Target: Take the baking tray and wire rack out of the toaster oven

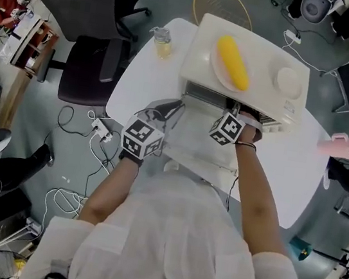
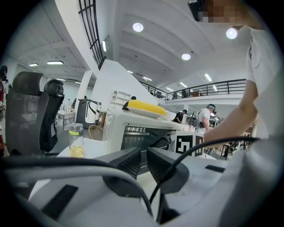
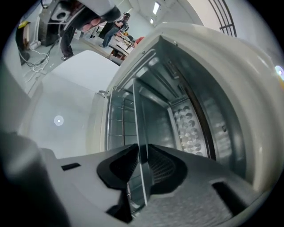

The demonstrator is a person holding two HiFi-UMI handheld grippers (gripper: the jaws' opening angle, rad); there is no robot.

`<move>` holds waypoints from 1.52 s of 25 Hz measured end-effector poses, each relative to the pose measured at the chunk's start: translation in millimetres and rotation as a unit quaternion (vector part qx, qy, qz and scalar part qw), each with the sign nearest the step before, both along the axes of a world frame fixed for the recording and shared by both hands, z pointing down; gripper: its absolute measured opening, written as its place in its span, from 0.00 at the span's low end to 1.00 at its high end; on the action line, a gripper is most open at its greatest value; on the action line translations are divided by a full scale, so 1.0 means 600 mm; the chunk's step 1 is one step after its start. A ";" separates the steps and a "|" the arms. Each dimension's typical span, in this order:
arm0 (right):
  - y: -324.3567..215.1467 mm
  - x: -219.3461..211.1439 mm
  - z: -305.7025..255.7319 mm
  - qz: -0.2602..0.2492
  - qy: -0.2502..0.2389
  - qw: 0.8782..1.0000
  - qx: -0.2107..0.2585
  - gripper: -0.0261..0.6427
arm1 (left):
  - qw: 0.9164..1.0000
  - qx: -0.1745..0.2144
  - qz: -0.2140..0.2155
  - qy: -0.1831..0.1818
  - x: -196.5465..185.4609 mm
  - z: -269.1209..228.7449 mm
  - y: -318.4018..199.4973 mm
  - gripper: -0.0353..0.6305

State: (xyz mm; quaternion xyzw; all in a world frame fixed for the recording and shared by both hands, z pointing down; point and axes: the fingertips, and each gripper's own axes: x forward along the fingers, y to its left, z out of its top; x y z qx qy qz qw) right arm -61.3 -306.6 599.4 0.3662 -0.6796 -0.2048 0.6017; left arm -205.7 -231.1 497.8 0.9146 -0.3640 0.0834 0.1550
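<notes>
A white toaster oven (image 1: 253, 89) stands on the white table, its door (image 1: 194, 138) folded down toward me. My right gripper (image 1: 236, 108) reaches into the oven mouth. In the right gripper view its jaws (image 3: 143, 160) are shut on the thin front edge of the metal baking tray (image 3: 138, 116). The wire rack (image 3: 116, 126) shows just beside the tray inside the oven (image 3: 191, 119). My left gripper (image 1: 172, 110) hovers by the door's left side. It (image 2: 143, 156) points at the oven (image 2: 133, 131), jaws nearly together, holding nothing.
A plate with a yellow corn cob (image 1: 233, 61) and a small white dish (image 1: 288, 81) rest on the oven top. A bottle of yellow liquid (image 1: 163, 41) stands on the table (image 1: 136, 91) at the left. Office chairs (image 1: 90, 51) stand beyond the table's left edge.
</notes>
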 end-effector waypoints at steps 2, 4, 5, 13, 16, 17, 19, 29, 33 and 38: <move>0.001 -0.002 0.001 -0.004 0.004 1.000 0.003 0.13 | 1.000 -0.001 0.001 -0.001 -0.001 0.001 0.002 0.11; 0.002 -0.002 0.000 -0.006 0.006 1.000 0.007 0.13 | 1.000 -0.002 0.003 -0.001 0.000 0.001 0.003 0.11; 0.003 -0.002 0.000 -0.006 0.007 1.000 0.008 0.12 | 1.000 -0.003 0.004 -0.001 0.000 0.002 0.004 0.11; 0.033 -0.008 -0.003 -0.006 -0.001 1.000 0.018 0.12 | 1.000 -0.002 0.012 -0.010 0.011 0.007 0.011 0.11; 0.050 -0.014 -0.006 -0.004 -0.004 1.000 0.022 0.12 | 1.000 -0.007 0.007 -0.017 0.009 0.012 0.010 0.11; 0.056 -0.016 -0.007 -0.003 -0.005 1.000 0.023 0.12 | 1.000 -0.010 0.003 -0.019 0.008 0.015 0.008 0.11; 0.070 -0.019 -0.007 -0.003 -0.007 1.000 0.024 0.12 | 1.000 -0.016 -0.006 -0.026 0.004 0.021 0.006 0.11; 0.133 -0.032 -0.005 -0.004 -0.020 0.999 0.029 0.12 | 0.996 -0.047 -0.043 -0.057 0.002 0.051 -0.010 0.11; 0.151 -0.035 -0.006 -0.003 -0.020 0.999 0.033 0.13 | 0.994 -0.067 -0.060 -0.065 0.002 0.068 -0.019 0.13; 0.172 -0.039 -0.004 -0.002 -0.026 0.999 0.033 0.13 | 0.990 -0.093 -0.077 -0.074 0.007 0.088 -0.027 0.24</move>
